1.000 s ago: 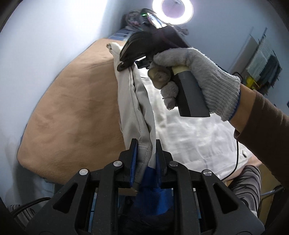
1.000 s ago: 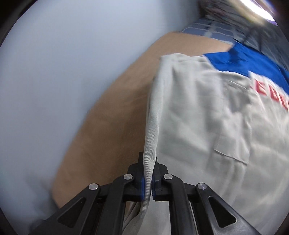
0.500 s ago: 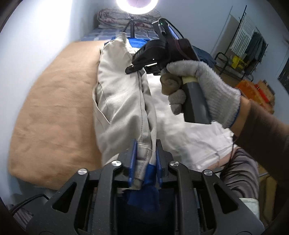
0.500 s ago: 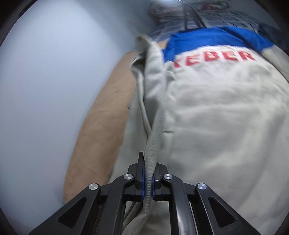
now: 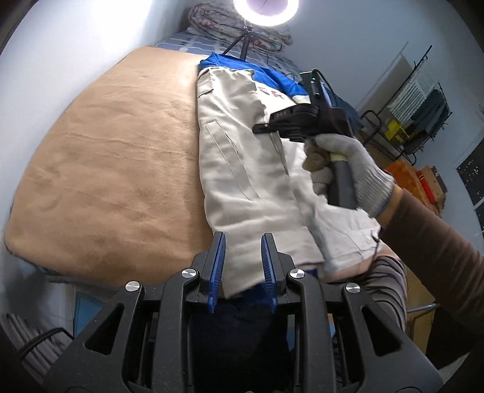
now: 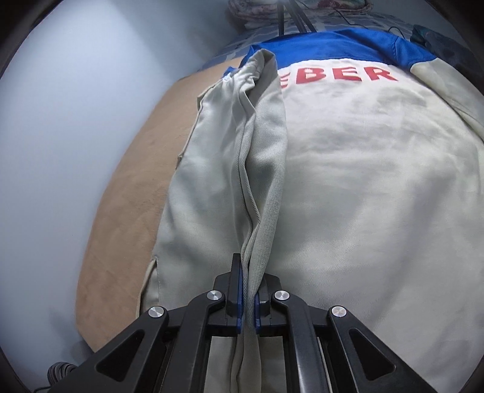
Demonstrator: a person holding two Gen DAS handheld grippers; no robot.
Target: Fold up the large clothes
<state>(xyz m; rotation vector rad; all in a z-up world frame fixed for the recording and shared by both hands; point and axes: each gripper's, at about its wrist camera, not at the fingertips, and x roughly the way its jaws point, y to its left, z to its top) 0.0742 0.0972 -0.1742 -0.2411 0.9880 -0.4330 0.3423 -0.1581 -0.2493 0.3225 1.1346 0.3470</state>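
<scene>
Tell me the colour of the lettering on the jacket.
Red, on the jacket; clearest in the right wrist view.

Bed (image 5: 99, 169) covered with a tan fleece blanket (image 6: 121, 229). A beige and blue jacket (image 5: 242, 169) lies flat on the blanket's right half, red lettering near the collar. Folded quilt (image 5: 236, 27) at the far end, on checked bedding.

One jacket, one blanket, two tongs.
One beige-and-blue jacket (image 5: 239, 169) lies on one tan blanket (image 5: 115, 169); one ring light (image 5: 265, 9), one gloved hand (image 5: 348, 169), left tongs (image 5: 243, 269), right tongs (image 6: 248, 297).
</scene>
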